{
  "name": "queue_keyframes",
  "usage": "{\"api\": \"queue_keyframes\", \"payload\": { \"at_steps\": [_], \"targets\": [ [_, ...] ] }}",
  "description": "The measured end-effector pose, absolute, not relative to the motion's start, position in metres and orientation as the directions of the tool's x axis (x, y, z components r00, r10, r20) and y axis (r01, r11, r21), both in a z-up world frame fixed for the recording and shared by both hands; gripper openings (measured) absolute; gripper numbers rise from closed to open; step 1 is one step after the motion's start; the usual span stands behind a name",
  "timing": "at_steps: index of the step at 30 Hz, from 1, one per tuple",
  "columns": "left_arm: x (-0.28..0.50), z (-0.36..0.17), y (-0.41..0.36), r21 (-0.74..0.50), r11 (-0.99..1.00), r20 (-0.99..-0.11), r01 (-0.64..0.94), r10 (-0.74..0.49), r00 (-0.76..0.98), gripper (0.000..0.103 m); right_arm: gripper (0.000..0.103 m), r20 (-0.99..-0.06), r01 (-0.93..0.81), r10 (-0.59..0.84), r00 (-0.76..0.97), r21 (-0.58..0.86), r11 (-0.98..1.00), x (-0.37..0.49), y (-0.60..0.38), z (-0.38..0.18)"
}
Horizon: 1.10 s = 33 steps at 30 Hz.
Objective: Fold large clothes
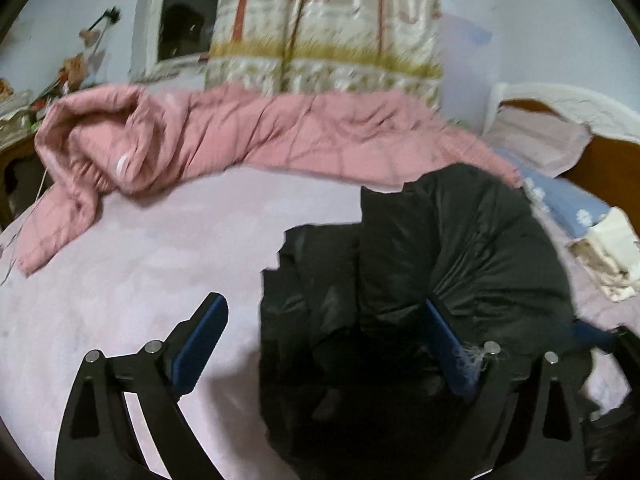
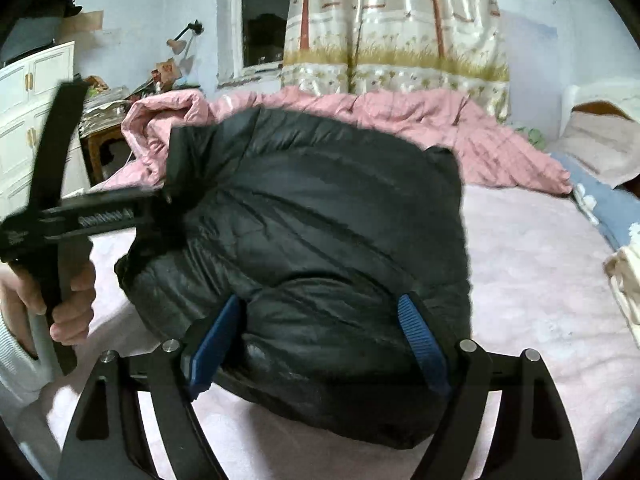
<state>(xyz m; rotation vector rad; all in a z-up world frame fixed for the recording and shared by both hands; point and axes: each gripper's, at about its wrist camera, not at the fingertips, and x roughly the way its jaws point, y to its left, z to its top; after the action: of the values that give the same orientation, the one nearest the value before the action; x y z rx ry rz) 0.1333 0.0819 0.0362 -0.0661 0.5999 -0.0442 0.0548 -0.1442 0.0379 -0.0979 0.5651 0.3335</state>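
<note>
A black puffer jacket (image 2: 320, 248) lies bunched on the pale pink bed sheet (image 2: 532, 280); it also shows in the left wrist view (image 1: 440, 272). My right gripper (image 2: 320, 344) has its blue pads on both sides of a thick fold at the jacket's near edge, pressing into it. My left gripper (image 1: 324, 344) stands wide open; its right pad (image 1: 448, 344) rests against the jacket, its left pad (image 1: 200, 344) hangs over the bare sheet (image 1: 140, 272). In the right wrist view the left gripper (image 2: 160, 208) sits at the jacket's left end, its fingertips hidden by fabric.
A pink quilt (image 1: 240, 136) lies crumpled along the bed's far side under a patterned curtain (image 1: 328, 24). A blue pillow (image 1: 560, 196) and cream cloth (image 1: 608, 248) lie at the right. A white cabinet (image 2: 36, 120) and cluttered side table (image 2: 108, 120) stand left of the bed.
</note>
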Motion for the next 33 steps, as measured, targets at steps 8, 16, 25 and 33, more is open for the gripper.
{"api": "queue_keyframes", "payload": {
  "at_steps": [8, 16, 25, 33],
  "targets": [
    [0.150, 0.005, 0.091, -0.066, 0.997, -0.664, -0.026, -0.025, 0.748, 0.096, 0.088, -0.416, -0.044, 0.049, 0.908, 0.022, 0.999, 0.046, -0.179, 0.057],
    [0.153, -0.011, 0.098, -0.128, 0.992, -0.695, 0.012, -0.098, 0.712, 0.100, 0.088, -0.439, 0.120, -0.018, 0.898, 0.206, 0.971, 0.058, -0.236, 0.059],
    [0.162, -0.024, 0.126, -0.529, 0.846, -0.656, 0.061, -0.454, 0.604, 0.103, 0.094, -0.480, 0.077, 0.107, 0.871, 0.349, 0.934, 0.069, -0.258, 0.052],
    [0.156, -0.033, 0.127, -0.688, 0.722, -0.577, 0.078, -0.609, 0.544, 0.103, 0.095, -0.578, 0.020, 0.453, 0.678, 0.631, 0.775, 0.105, -0.260, 0.002]
  ]
}}
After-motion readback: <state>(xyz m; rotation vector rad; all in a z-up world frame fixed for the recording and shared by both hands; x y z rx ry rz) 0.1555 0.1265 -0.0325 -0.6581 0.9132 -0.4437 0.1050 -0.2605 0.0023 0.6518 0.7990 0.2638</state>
